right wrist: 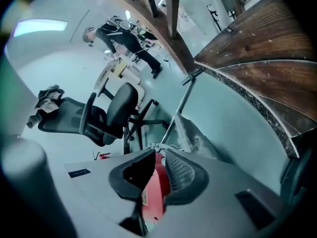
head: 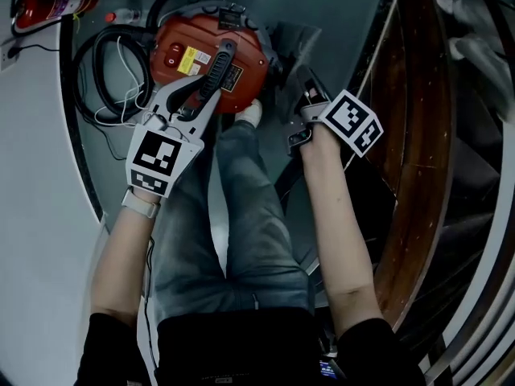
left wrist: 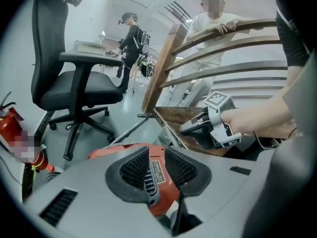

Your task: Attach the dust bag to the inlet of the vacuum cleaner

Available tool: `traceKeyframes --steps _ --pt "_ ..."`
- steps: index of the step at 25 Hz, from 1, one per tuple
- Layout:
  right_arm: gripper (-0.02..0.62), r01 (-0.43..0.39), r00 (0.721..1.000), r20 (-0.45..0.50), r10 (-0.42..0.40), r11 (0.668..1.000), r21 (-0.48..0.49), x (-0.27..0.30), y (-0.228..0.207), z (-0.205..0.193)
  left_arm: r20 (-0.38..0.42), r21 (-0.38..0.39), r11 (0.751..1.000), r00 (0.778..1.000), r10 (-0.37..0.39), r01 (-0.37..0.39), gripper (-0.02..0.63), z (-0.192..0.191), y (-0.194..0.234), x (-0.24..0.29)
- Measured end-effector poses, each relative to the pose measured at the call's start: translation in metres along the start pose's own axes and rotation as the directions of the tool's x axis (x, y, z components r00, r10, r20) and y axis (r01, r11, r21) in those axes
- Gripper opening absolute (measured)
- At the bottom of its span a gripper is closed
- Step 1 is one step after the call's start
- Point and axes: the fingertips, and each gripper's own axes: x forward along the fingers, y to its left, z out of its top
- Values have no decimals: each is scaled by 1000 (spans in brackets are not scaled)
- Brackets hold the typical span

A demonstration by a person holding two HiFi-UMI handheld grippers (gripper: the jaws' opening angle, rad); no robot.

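Broadly, the floor [head: 40, 175] carries everything, bounded at the right of the head view by a curved wooden step [head: 410, 135].

The vacuum cleaner [head: 249, 55] stands at upper centre, just ahead of the person's shoe. In my judgement that puts it within reach of both arms from above. Its black hose [head: 105, 79] lies coiled at its left.

A grey, dusty wedge, which I take to be the dust bag [right wrist: 193, 133], lies on the floor close beside the red body. It seems to have been set there for the right arm. Whether it is joined to the inlet cannot be told, since no view shows the inlet.

The black handle [head: 216, 71] runs across the top of the body.

The left tool [head: 201, 95] hangs over that handle with its jaws apart. The handle shows in the gap, but the pads do not press on it. It looks placed to steady the body.

The right tool [head: 310, 107] sits at centre right, near the bag. Its jaws are spread and it holds nothing.

- **Head view only:** gives the layout, showing which tool is over what.
- **Left gripper view only:** shows the clearance on either side of the handle, the other tool against the wooden step, and an office chair [left wrist: 74, 83] behind.
- **Right gripper view only:** shows the bag's dusty surface, which is a dark smudge from above.
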Motion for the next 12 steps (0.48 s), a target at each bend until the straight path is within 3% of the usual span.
traceKeyframes --steps 6,12 --pt "58 -110 992 46 116 987 -119 -46 58 4 69 -4 1000 998 5 -5 91 36 -8 -34" --pt "32 -178 975 69 211 927 -331 -107 116 5 131 40 999 991 9 -14 37 67 -25 -83"
